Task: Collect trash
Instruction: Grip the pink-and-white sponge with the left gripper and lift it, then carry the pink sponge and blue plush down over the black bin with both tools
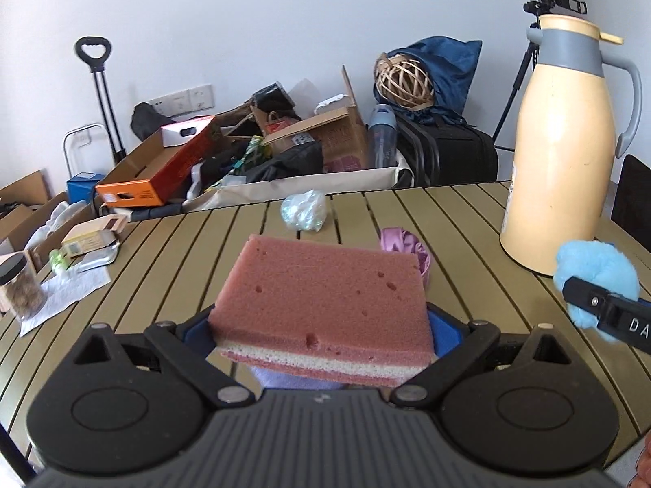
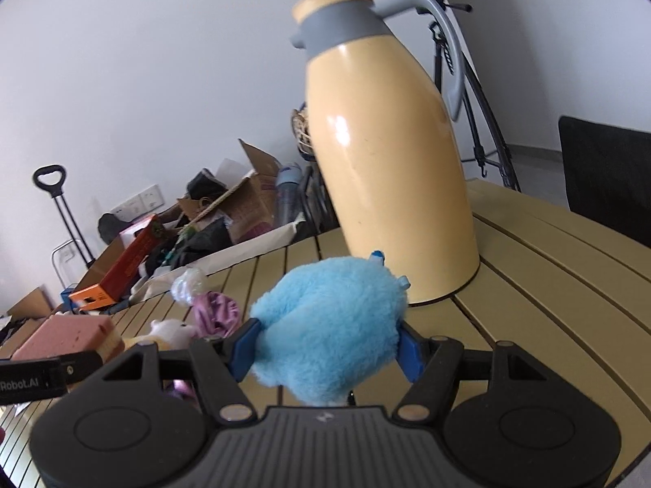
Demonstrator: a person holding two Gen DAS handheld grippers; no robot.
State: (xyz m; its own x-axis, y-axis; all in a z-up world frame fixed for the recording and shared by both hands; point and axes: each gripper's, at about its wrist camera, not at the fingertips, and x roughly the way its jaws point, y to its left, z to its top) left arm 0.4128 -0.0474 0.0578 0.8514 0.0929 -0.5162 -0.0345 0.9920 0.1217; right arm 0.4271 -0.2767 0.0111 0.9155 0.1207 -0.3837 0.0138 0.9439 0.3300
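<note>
1. left gripper: fingers pinching a pink sponge, held up off the slatted surface;
2. right gripper: fingers clamped on a fluffy blue plush near the cream thermos jug;
3. crumpled clear plastic by the surface's far edge, purple wad just in front.

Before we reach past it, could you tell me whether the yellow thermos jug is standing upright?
Upright: the yellow thermos jug rests base-flat on the slatted table.

we see a porous pink foam sponge, a fluffy blue plush ball, a glossy cream plastic jug with a matt grey collar, and a slatted, smooth matt olive table.
</note>
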